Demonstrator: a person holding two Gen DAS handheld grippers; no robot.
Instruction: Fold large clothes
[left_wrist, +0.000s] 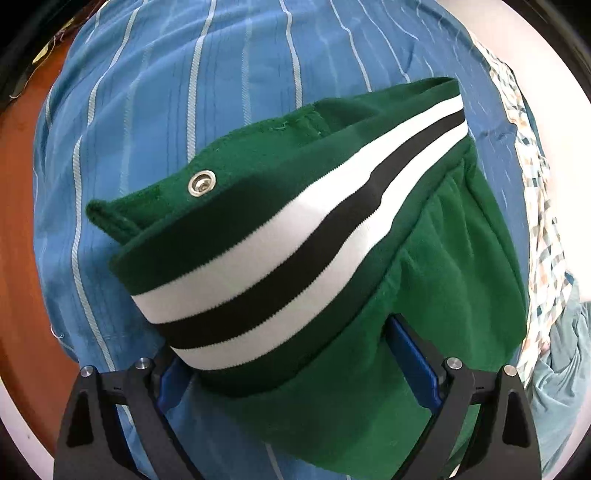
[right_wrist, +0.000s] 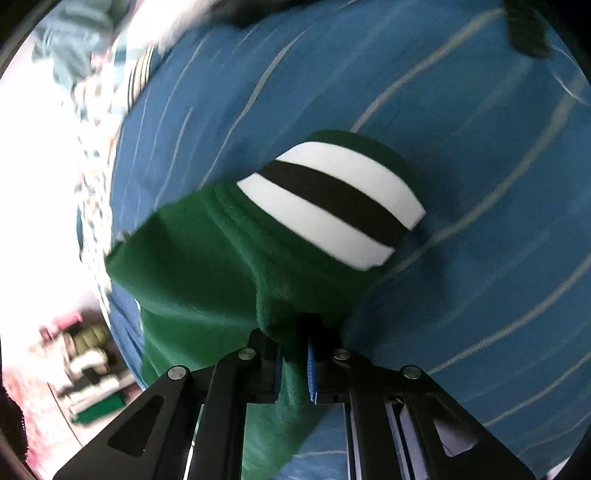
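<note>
A green fleece jacket (left_wrist: 424, 295) with a white and black striped hem band (left_wrist: 295, 236) and a metal snap (left_wrist: 201, 183) lies on a blue striped bedsheet (left_wrist: 184, 92). My left gripper (left_wrist: 295, 369) is open, its fingers standing either side of the hem band, with cloth between them. In the right wrist view my right gripper (right_wrist: 295, 354) is shut on a fold of the green jacket (right_wrist: 199, 258). The striped cuff (right_wrist: 332, 210) hangs just ahead of it over the sheet (right_wrist: 461, 184).
A patterned cloth (left_wrist: 539, 221) and a pale teal garment (left_wrist: 565, 350) lie at the bed's right edge. Brown floor (left_wrist: 18, 221) shows at left. In the right wrist view, blurred clutter (right_wrist: 88, 376) lies on the floor at lower left.
</note>
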